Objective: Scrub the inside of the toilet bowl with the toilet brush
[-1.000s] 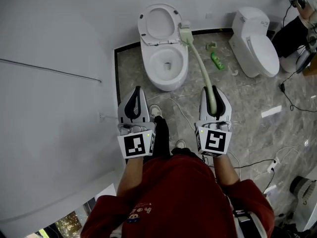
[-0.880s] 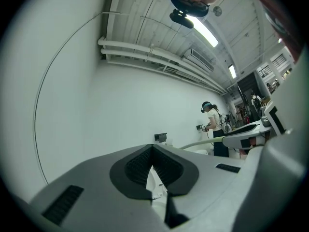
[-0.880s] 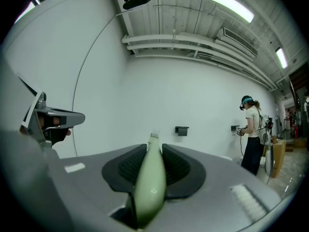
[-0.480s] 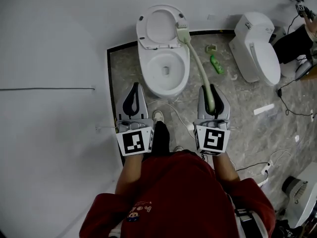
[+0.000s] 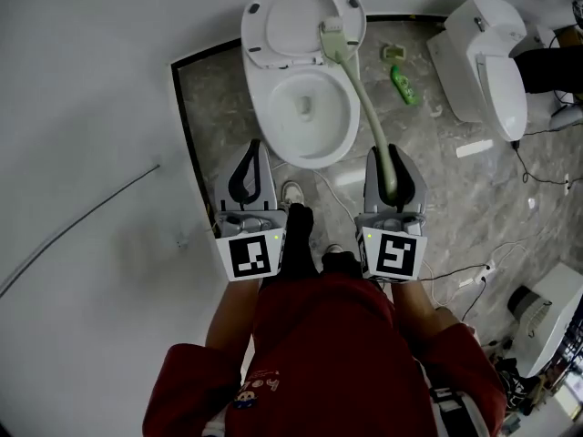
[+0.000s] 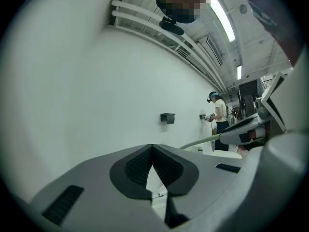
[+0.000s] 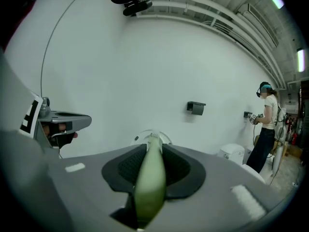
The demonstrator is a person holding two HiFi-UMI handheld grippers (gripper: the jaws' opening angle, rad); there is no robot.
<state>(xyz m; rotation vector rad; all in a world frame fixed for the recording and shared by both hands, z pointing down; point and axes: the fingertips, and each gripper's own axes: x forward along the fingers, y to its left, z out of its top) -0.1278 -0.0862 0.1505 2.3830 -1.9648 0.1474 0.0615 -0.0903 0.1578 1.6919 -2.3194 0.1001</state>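
Note:
The white toilet (image 5: 273,139) stands ahead with its lid (image 5: 291,18) raised and the bowl (image 5: 310,107) uncovered. My right gripper (image 5: 393,173) is shut on the pale green handle of the toilet brush (image 5: 360,94). The brush head (image 5: 332,36) hovers over the right rim, near the hinge. In the right gripper view the handle (image 7: 150,178) runs out between the jaws of my right gripper (image 7: 153,148) toward the lid (image 7: 143,136). My left gripper (image 5: 250,176) hangs shut and empty to the left of the bowl's front. In the left gripper view my left gripper (image 6: 152,146) faces the wall.
A second toilet (image 5: 487,57) stands to the right. A green bottle (image 5: 402,87) and a small green object (image 5: 393,52) lie on the marble floor between them. Cables (image 5: 465,271) trail at the right. A white wall (image 5: 91,153) runs on the left. Another person (image 7: 266,127) stands far off.
The toilet has come closer and lower in the head view. The brush head has shifted from beside the hinge to over the rim. Both grippers stay shut.

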